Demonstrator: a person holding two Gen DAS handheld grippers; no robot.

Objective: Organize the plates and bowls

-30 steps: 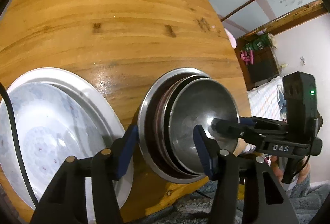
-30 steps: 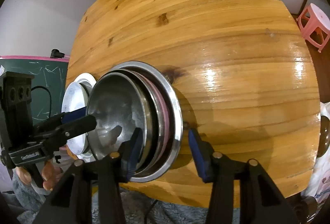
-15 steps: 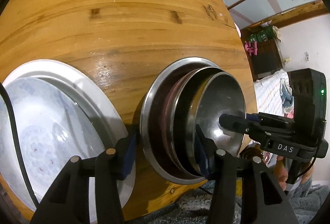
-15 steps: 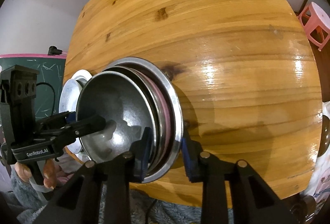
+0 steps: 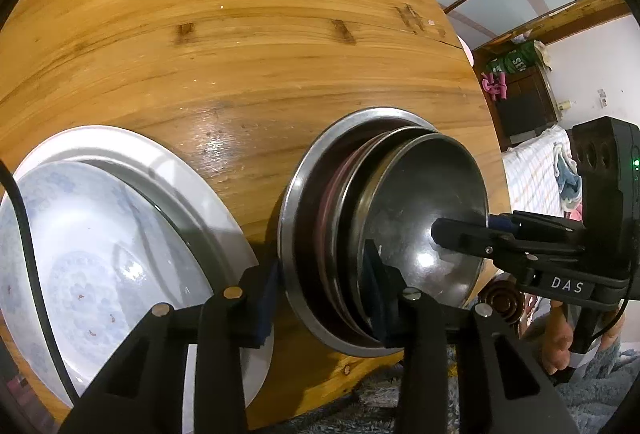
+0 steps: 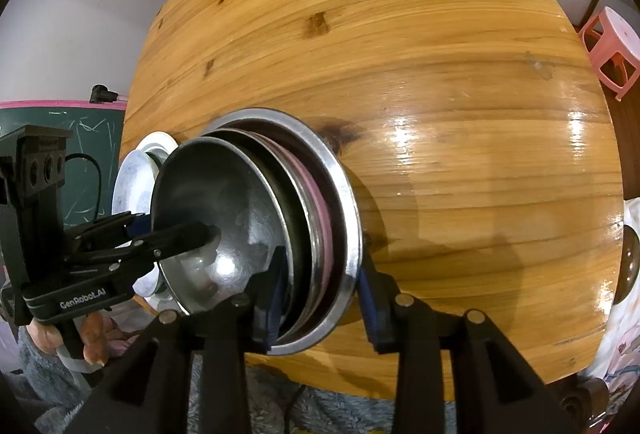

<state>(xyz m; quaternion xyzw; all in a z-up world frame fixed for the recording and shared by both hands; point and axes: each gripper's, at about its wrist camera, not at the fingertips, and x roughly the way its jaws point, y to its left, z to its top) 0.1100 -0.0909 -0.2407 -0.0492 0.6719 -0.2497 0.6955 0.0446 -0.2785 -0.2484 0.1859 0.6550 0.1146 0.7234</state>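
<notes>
A stack of nested steel bowls (image 5: 420, 218) with a pink one among them sits near the table's front edge; it also shows in the right wrist view (image 6: 240, 218). My left gripper (image 5: 320, 298) is shut on the stack's left rim, one finger outside, one inside. My right gripper (image 6: 320, 298) is shut on the right rim the same way. Each gripper shows in the other's view, reaching into the top bowl. A white patterned plate (image 5: 80, 274) lies on a larger white plate (image 5: 192, 174) left of the stack.
The round wooden table (image 5: 240, 34) stretches beyond the bowls. A pink stool (image 6: 612, 50) stands past the table's right side. A dark cabinet (image 5: 520, 102) stands by the wall.
Both grippers have closed from wide open onto opposite rims of the bowl stack. The stack looks a little closer and more tilted in both views.
</notes>
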